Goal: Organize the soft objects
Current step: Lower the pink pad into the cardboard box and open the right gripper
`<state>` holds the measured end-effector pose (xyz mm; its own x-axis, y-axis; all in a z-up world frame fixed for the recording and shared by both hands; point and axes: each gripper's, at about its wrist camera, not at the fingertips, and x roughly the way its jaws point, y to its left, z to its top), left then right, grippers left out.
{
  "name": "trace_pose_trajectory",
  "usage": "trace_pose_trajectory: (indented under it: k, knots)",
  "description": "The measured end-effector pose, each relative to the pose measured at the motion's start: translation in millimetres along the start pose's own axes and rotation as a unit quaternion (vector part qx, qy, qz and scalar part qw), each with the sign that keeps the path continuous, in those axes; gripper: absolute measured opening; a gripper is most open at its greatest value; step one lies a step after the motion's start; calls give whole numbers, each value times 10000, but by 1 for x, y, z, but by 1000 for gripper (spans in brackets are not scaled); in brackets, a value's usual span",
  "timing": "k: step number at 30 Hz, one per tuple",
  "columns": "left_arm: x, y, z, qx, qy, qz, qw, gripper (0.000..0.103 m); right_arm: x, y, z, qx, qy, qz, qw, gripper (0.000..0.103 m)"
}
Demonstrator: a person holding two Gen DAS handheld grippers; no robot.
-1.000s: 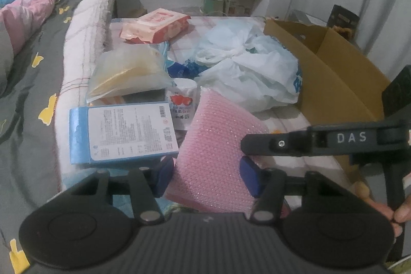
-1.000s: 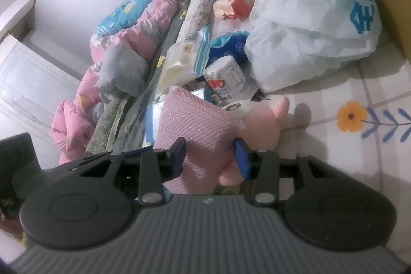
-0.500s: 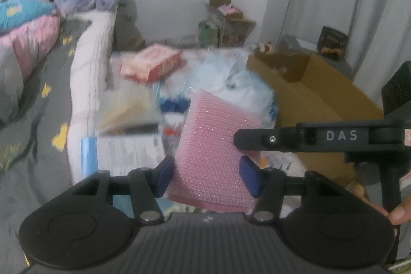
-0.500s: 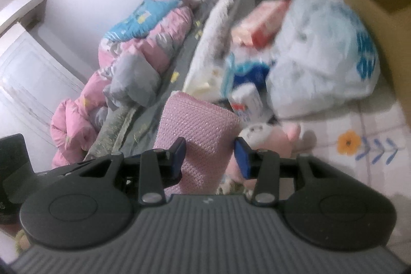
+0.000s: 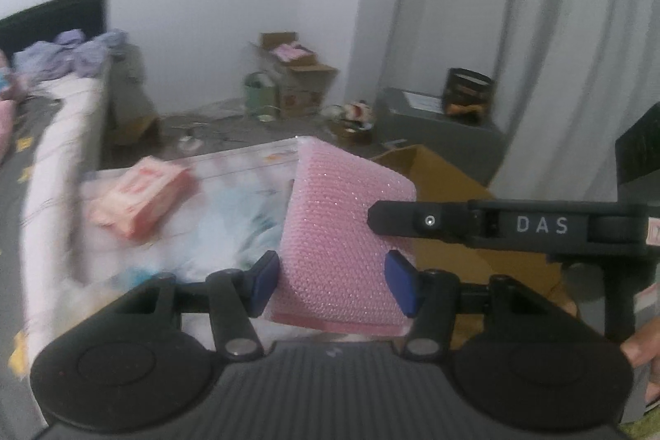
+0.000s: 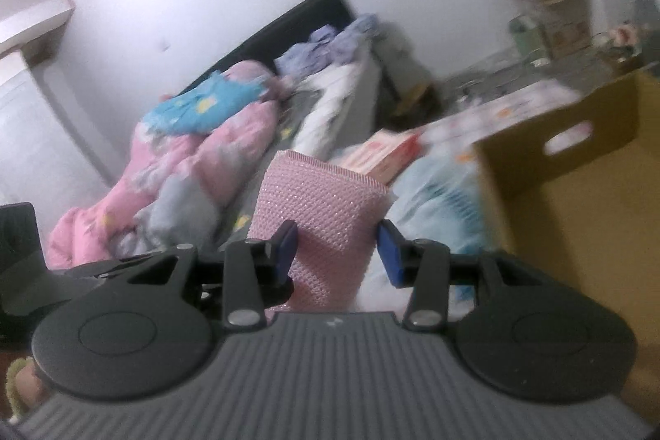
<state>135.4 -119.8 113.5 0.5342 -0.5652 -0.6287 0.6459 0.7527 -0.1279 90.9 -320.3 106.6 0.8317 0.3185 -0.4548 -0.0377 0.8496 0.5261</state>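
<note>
1. both grippers, left and right, had jaws clamped on the pink pad, held up in the air.
2. box sat just right; packet and bag remained on the bed, unsorted.

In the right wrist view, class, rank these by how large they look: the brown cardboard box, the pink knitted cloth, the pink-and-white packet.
1. Brown cardboard box
2. Pink knitted cloth, though it sits between the right gripper's fingers near the lens, which inflates it
3. Pink-and-white packet, farther off and partly hidden
</note>
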Motion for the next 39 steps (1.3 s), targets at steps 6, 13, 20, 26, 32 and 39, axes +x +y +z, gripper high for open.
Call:
trace_pose_trajectory:
  k: [6,13,20,26,32,39]
  knots:
    - [86,-23,44,16,497,-301,9983,57,9,-71,52,245,146,-491,9984,44]
    - [187,-38,61,-15,1233,-355,9917,57,61,-171,88,808,818,-738,9906,45]
    - [260,-44,66,111,1838,-140,9828,57,129,-251,91,1417,1464,-702,9765,45]
    - [284,-50,62,248,2020,-78,9790,61,177,-292,75,1669,1885,-667,9655,45]
    - [271,-52,66,277,1957,-44,9803,68,196,-300,57,1702,2100,-768,9597,45]
    - [225,-39,71,328,1670,-10,9854,83,183,-295,53,1617,2043,-1139,9587,44]
